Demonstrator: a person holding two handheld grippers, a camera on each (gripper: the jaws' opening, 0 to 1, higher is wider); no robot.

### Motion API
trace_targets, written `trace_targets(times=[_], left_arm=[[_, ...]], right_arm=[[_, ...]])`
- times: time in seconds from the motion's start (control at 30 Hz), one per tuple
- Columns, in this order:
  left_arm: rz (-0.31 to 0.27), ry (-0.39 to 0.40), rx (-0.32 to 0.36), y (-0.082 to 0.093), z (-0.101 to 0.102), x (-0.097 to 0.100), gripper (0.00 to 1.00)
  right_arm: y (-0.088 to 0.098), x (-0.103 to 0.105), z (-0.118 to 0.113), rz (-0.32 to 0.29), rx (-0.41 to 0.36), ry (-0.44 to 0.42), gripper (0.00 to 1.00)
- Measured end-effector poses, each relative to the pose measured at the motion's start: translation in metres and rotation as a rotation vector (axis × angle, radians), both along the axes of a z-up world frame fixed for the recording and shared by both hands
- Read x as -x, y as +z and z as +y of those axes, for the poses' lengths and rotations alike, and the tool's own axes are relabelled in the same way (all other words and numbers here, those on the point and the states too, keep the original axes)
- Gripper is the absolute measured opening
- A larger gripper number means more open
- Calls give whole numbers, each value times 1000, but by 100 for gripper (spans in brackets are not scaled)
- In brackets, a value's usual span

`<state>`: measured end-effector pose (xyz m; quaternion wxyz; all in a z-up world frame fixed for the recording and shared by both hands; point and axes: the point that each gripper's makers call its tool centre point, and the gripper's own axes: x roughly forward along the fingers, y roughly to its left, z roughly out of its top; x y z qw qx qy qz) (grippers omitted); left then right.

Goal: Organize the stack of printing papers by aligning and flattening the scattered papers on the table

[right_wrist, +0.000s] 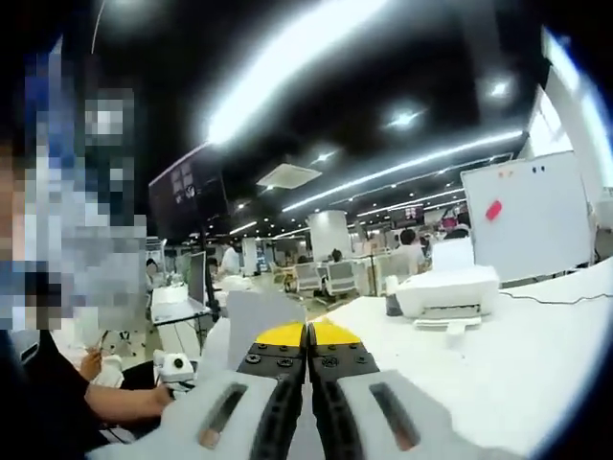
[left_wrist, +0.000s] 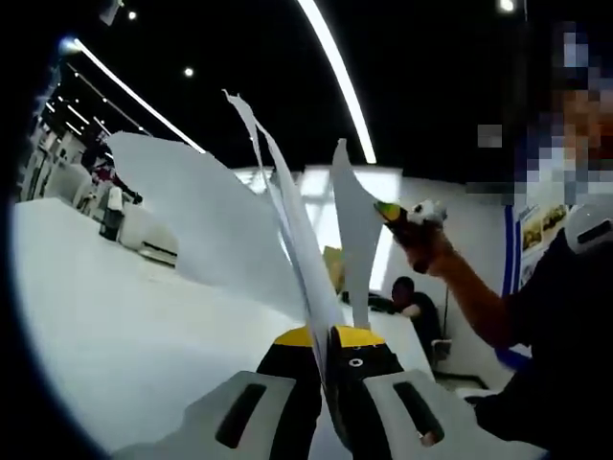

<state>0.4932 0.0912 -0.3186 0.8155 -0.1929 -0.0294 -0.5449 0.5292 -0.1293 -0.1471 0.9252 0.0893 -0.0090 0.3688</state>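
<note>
Left gripper (left_wrist: 326,337) is clamped on the papers (left_wrist: 287,225) — several white sheets pinched between its yellow-tipped jaws, lifted off the table (left_wrist: 115,326) and fanning upward, edges uneven and splayed apart. One big sheet bends off to the left, thinner ones stand almost edge-on in the middle, another curls up just right of them. White table spreads below and to the left in the left gripper view.

At the right of that view the person's hand (left_wrist: 421,244) holds the other gripper, whose green-yellow tip sits just beside the right-most sheet; contact can't be told.

Right gripper (right_wrist: 308,335) — jaws pressed together, yellow tips meeting. A pale sheet edge rises right behind the tips, but whether anything is pinched can't be told. In the right gripper view the white table (right_wrist: 517,364) runs right, with a white printer (right_wrist: 447,292) on it and a whiteboard (right_wrist: 527,216) behind. Person's arm (right_wrist: 115,402) low left.
</note>
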Motion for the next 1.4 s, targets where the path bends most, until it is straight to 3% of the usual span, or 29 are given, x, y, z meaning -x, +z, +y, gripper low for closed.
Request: trace_targets(times=[0.23, 0.73, 1.03, 1.23, 1.4], left_arm=[[6, -2, 7, 0, 0, 0, 7], [8, -12, 8, 1, -2, 2, 8], [12, -51, 35, 6, -3, 8, 11], [15, -61, 42, 7, -4, 9, 12], [12, -60, 42, 7, -5, 10, 14]], right_arm=[[-9, -10, 2, 35, -38, 11, 0], [-5, -23, 22, 50, -62, 47, 0], [-12, -32, 34, 82, -68, 47, 0], [-22, -41, 38, 103, -49, 37, 0], [-44, -38, 61, 154, -42, 65, 0]])
